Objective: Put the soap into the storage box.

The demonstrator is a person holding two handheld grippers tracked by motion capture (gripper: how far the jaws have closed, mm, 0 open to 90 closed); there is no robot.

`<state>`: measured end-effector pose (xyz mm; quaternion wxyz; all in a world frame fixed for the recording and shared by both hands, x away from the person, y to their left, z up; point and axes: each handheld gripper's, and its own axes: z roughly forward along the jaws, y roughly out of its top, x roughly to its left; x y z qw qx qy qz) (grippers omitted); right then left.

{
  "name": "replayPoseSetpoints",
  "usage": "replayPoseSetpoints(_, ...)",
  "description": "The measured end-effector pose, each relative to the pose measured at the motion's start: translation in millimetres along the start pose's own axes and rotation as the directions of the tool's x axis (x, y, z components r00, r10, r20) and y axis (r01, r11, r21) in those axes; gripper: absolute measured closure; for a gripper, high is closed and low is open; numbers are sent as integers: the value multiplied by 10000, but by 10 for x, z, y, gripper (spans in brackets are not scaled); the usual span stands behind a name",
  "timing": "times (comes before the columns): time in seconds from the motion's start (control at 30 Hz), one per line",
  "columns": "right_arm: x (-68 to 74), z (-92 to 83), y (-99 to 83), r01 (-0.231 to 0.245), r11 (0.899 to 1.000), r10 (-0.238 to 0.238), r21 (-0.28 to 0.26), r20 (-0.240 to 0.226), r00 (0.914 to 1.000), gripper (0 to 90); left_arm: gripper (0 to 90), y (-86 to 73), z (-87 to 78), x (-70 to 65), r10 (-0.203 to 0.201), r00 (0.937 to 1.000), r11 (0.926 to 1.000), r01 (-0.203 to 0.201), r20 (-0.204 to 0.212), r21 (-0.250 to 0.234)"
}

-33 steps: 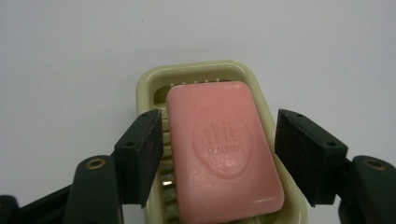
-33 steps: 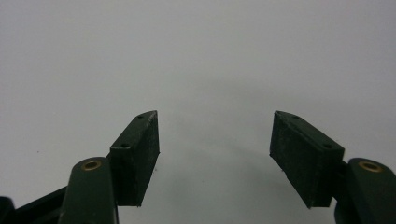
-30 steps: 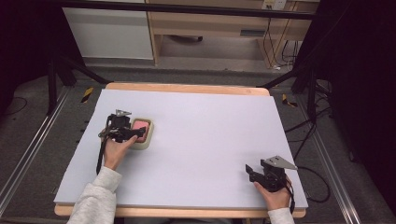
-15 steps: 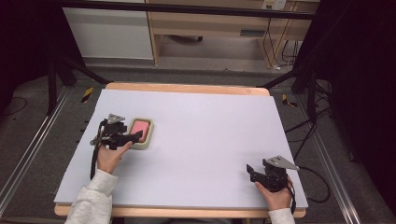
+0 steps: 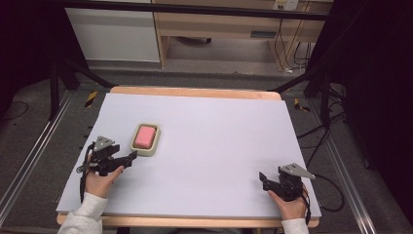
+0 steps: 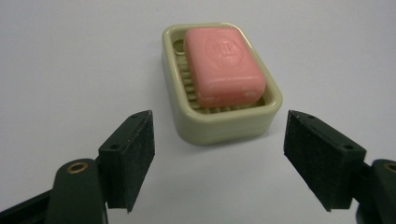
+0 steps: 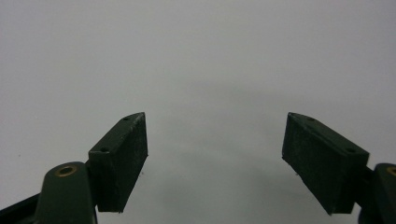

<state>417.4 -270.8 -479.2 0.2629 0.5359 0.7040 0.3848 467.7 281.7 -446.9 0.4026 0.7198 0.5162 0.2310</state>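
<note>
A pink soap bar [image 5: 145, 136] [image 6: 223, 65] lies in a pale green ribbed soap dish [image 5: 155, 144] [image 6: 224, 123] on the left part of the white table top. My left gripper [image 5: 130, 157] [image 6: 219, 163] is open just short of the dish's near end, its jaws wide apart with nothing between them. My right gripper [image 5: 263, 178] [image 7: 215, 158] rests open near the table's front right corner, over bare white surface.
The white table top [image 5: 219, 141] has a wooden edge at the back and front. Metal rails run along both sides on the floor. A wooden shelf unit [image 5: 219, 29] stands beyond the table.
My left gripper has drawn back toward the person and to the left, away from the soap dish, which stays in place with the soap in it. The right gripper has hardly moved.
</note>
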Motion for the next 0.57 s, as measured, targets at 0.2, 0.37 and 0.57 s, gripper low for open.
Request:
replayPoseSetpoints(0.2, -36, -18, -21, -77, 10000, 77, -23, 72, 9999, 215, 242, -235, -66, 32, -65, 9999, 9997, 67, -104, 214)
replayPoseSetpoints(0.37, -72, -33, -35, -161, 9999, 162, -17, 166, 9997, 209, 242, -361, -134, 49, 17, 9998, 9996, -12, -192, 278)
replayPoseSetpoints(0.57, -83, -30, -51, -116, 9999, 117, -20, 284, 9995, 200, 242, -395, -194, 105, -200, 9992, 9995, 208, -341, 238)
